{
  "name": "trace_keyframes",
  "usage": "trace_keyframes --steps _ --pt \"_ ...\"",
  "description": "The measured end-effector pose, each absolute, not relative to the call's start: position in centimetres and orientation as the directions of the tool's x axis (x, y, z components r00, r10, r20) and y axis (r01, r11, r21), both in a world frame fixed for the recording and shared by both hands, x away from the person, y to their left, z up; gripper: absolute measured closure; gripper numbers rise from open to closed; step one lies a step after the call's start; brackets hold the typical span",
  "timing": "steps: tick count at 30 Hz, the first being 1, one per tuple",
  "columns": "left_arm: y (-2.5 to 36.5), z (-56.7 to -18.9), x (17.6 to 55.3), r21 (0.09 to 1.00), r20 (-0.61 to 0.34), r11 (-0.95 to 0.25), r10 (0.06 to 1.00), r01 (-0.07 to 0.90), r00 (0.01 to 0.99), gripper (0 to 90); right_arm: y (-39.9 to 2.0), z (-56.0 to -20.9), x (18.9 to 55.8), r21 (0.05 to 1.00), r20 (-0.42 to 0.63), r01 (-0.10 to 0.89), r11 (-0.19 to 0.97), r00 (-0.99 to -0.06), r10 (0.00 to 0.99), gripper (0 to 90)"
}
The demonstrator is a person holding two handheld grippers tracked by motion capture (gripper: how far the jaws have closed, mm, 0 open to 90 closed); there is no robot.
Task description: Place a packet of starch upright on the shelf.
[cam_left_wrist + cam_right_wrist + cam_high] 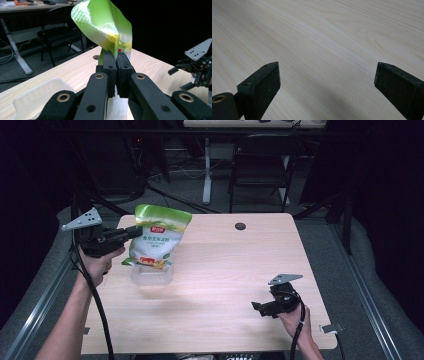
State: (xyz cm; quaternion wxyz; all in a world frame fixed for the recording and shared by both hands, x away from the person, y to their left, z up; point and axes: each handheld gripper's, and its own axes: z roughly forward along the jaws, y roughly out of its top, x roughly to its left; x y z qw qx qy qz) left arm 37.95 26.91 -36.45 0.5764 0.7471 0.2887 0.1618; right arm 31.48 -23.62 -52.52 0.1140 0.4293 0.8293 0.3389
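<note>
Left gripper view puts the left gripper (pixel 116 58) at centre frame, its two black jaws pressed together on the edge of one green and white pouch (pixel 105 27), pinching it with no gap between the pads. The pouch rises from the jaws toward the top centre, its green top curling over. Just under it, at lower left, sits one clear plastic tub (pixel 37 96), and the pouch's pale lower part hangs at the bottom centre beside the tub's rim. Along the right edge the other gripper appears small, with its grey plate.

High view shows the left gripper (pixel 135 232) at left centre, held in the person's left hand (pixel 97 262), gripping the pouch (pixel 157 242) at its side edge. The pouch stands upright, its bottom in or just over the tub (pixel 150 275); which, I cannot tell. Both lie in the left half of the table (pixel 225 270).

At lower right the right gripper (pixel 257 307) rests low over bare wood, well apart from the pouch. This view adds one dark round hole (pixel 240 226) near the table's far edge and one black chair (pixel 260 162) beyond it.

Right gripper view shows the right gripper (pixel 327 82) with its two pads standing wide apart at lower left and lower right, nothing between them, only wood grain of the table (pixel 324 37) beneath.
</note>
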Motion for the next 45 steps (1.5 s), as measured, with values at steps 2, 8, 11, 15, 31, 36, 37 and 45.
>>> trace_keyframes --steps 2,8,11,15,31,36,37,45 --pt "27.1 -36.5 38.2 0.956 -0.088 -0.164 0.626 0.241 0.775 88.0 -23.7 -52.6 31.5 0.656 0.106 0.639 0.401 -0.604 0.790 6.1" --pt "27.6 -36.6 38.9 0.955 -0.077 -0.172 0.641 0.240 0.763 87.9 -23.6 -52.6 31.5 0.656 0.101 0.638 0.404 -0.605 0.790 6.1" --pt "27.8 -37.0 39.4 0.954 -0.073 -0.178 0.643 0.241 0.762 87.9 -23.6 -52.6 31.5 0.656 0.102 0.639 0.402 -0.602 0.792 6.2" --pt "27.9 -37.3 39.9 0.951 -0.063 -0.191 0.650 0.243 0.758 87.9 -23.7 -52.7 31.6 0.657 0.109 0.642 0.396 -0.600 0.792 6.3" --pt "28.0 -40.0 41.2 0.938 -0.076 -0.203 0.669 0.280 0.739 87.8 -23.7 -52.7 31.6 0.653 0.114 0.646 0.395 -0.599 0.793 6.3" --pt "28.2 -41.1 41.4 0.934 -0.092 -0.198 0.672 0.297 0.735 87.8 -23.7 -52.7 31.6 0.653 0.112 0.646 0.396 -0.599 0.793 6.3" --pt "28.3 -41.5 41.5 0.931 -0.094 -0.200 0.676 0.305 0.731 87.8 -23.7 -52.7 31.5 0.653 0.114 0.647 0.395 -0.599 0.793 6.3" --pt "28.2 -43.5 41.8 0.912 -0.109 -0.218 0.688 0.348 0.717 87.6 -23.6 -52.7 31.5 0.653 0.107 0.645 0.397 -0.597 0.795 6.4"
